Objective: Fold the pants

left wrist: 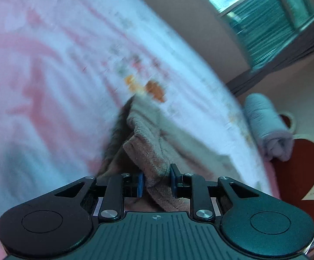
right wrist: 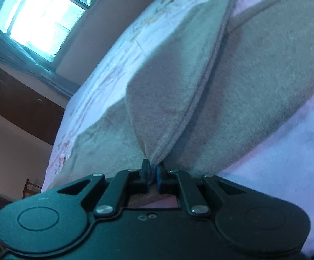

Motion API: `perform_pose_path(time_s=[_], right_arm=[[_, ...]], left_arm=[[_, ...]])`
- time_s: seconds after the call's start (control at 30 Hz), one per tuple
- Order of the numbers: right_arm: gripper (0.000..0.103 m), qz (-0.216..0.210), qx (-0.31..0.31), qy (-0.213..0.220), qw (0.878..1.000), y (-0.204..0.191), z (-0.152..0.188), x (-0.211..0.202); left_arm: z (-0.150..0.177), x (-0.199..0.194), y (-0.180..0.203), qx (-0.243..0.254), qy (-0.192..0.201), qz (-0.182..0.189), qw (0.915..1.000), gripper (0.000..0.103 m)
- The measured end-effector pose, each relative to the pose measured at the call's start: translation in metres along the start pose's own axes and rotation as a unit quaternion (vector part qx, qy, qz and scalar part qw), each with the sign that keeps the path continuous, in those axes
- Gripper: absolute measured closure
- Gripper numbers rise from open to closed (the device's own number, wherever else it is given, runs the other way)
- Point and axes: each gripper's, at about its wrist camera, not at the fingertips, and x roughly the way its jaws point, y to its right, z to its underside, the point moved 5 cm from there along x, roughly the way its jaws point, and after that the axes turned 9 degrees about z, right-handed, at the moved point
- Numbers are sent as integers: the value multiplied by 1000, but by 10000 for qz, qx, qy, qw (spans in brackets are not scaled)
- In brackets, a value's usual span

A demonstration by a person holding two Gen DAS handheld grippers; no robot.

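fleecy beige cloth, this is what the pants [right wrist: 232, 82] are made of, and they lie spread on the bed [right wrist: 298, 151], over a sheet with pink and white print. the right gripper [right wrist: 153, 169] has its jaws pressed together on a thin pinch of the fabric, and from this pinch one flap rises like a tent, with a sewn edge running along it. the left gripper [left wrist: 157, 182] holds a thicker bundle of the same cloth, i think a ribbed band or cuff, so its jaws stand a little apart but they are clamped on it. the material looks soft, light and without any stiffness, so it will hang and sag between the two grips, and i judge it will not slip easily because the pile is rough. a good place to take hold is on the hems and seams, where the layers are thicker. the left view is blurred, so the details of the print are not sure. around the bed i see a rolled grey cloth [left wrist: 267, 130] just beside its edge, a red and white mat [left wrist: 300, 173] under it, a window [right wrist: 39, 13] and a dark chair [right wrist: 31, 188] far from the pants. nothing stands in the way on the bed itself.
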Motion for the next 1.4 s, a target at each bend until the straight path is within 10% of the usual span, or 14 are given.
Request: perform_pose_path(time_s=[0.1, 0.33, 0.47, 0.73, 0.83, 0.97, 1.07, 1.4], right_arm=[[103, 61, 73, -74, 9999, 5, 4, 6], [103, 31, 45, -103, 9999, 5, 2, 5], [103, 42, 44, -96, 9999, 11, 1, 5], [103, 27, 51, -103, 9999, 14, 1, 3], [103, -4, 89, -123, 9999, 16, 1, 4], [89, -240, 320, -212, 9990, 19, -2, 0], [66, -202, 182, -10, 9996, 15, -7, -17], [66, -178, 458, 1054, 9932, 42, -57, -75]], left_arm=[[9, 17, -16, -73, -364, -436, 9984, 79], [-13, -13, 26, 247, 379, 570, 9973, 79], [11, 15, -12, 223, -593, -492, 9968, 79], [12, 10, -14, -7, -263, -284, 9993, 75], [11, 14, -2, 209, -213, -469, 9985, 59], [1, -2, 10, 366, 194, -980, 9943, 0], [-3, -27, 23, 429, 559, -1200, 9903, 0], [65, 3, 114, 1214, 1132, -1461, 9752, 0]])
